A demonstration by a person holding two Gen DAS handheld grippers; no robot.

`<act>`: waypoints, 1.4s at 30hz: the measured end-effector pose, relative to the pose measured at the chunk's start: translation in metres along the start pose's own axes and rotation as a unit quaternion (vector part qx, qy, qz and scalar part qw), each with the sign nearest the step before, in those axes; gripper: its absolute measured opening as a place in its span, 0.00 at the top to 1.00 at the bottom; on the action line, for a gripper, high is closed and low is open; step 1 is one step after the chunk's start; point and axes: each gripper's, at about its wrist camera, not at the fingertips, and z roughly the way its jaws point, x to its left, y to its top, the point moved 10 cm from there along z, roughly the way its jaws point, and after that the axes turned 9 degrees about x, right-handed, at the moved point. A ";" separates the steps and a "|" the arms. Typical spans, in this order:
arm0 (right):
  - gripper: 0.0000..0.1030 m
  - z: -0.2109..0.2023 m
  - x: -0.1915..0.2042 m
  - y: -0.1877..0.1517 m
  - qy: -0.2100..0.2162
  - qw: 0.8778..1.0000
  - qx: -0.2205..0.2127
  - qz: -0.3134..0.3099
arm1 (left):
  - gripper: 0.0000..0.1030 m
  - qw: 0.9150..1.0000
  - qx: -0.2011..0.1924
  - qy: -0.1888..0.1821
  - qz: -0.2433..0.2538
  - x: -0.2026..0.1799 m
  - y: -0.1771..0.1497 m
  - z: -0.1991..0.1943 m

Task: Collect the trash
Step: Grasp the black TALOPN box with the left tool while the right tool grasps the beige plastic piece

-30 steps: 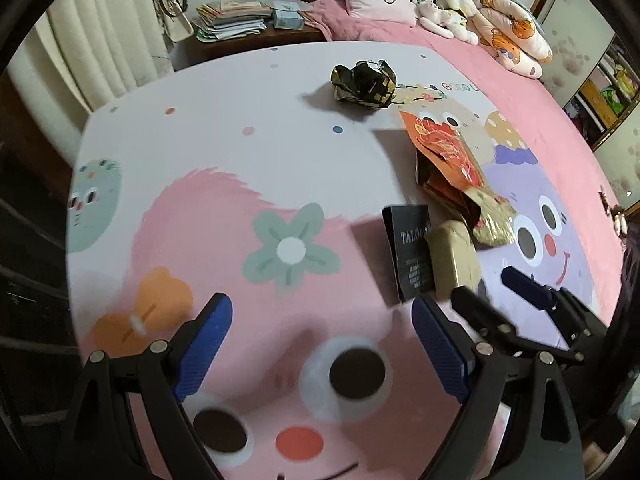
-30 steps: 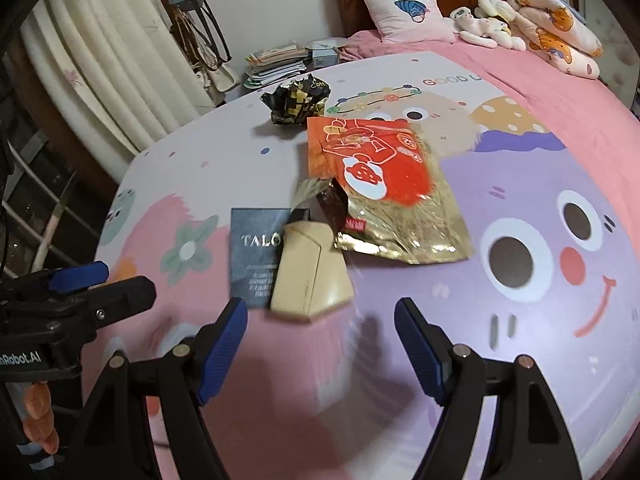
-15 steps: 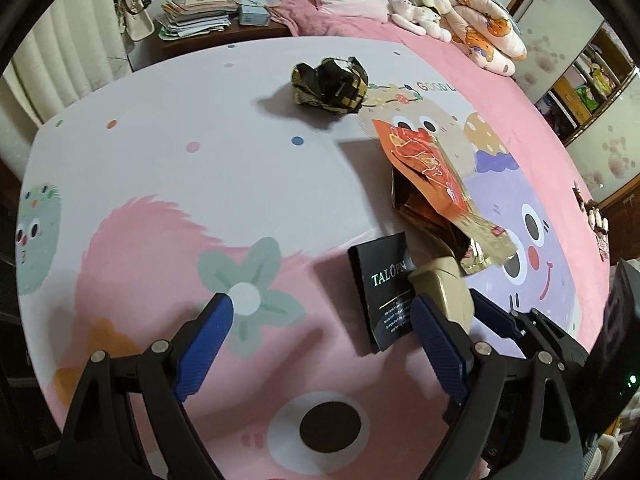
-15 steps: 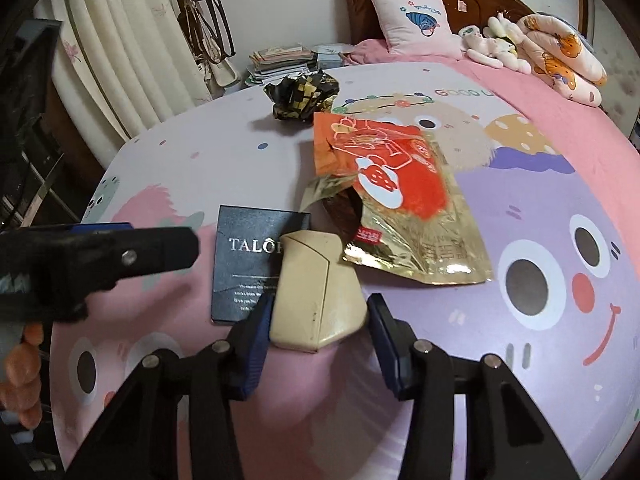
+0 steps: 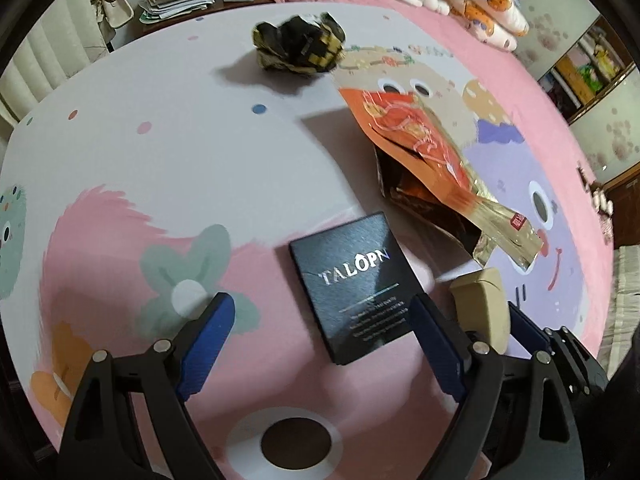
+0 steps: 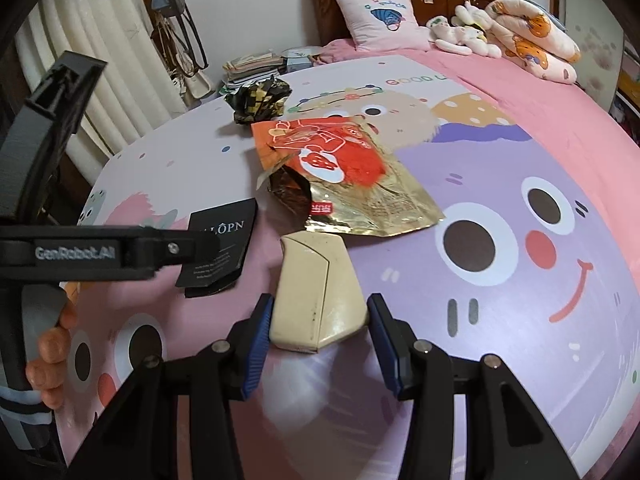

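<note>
right tongs (image 6: 320, 332) apparently clamp beige box (image 6: 318, 296).

A cream carton (image 6: 318, 294) is clamped between the blue pads of the right gripper (image 6: 320, 340) above a cartoon bedspread (image 6: 520, 280). Behind it, an orange and gold foil pouch (image 6: 352, 180) and a crumpled black and gold wrapper (image 6: 258, 96) are seen. A black card (image 6: 228, 240) is partly covered by the left gripper (image 6: 120, 254), gripped by a hand (image 6: 50, 354).
</note>
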 end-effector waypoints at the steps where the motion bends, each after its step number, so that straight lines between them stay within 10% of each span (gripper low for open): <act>1: 0.54 0.000 -0.001 -0.001 0.001 1.000 0.001 0.002 | 0.15 1.000 0.006 0.001 0.000 -0.003 0.000 0.002; 19: 0.54 -0.005 -0.017 -0.016 0.014 1.000 -0.001 0.026 | 0.15 0.991 0.072 0.105 -0.052 -0.013 0.013 0.021; 22: 0.54 -0.006 -0.018 -0.018 0.018 0.999 -0.001 0.027 | 0.15 0.991 0.066 0.104 -0.054 -0.016 0.013 0.021; 26: 0.54 -0.008 -0.019 -0.020 0.022 0.999 -0.001 0.028 | 0.44 0.993 0.043 0.105 -0.037 -0.022 0.008 0.013; 42: 0.54 -0.049 -0.026 -0.043 0.057 0.998 -0.020 -0.019 | 0.46 0.997 -0.003 0.053 -0.051 -0.043 -0.061 -0.036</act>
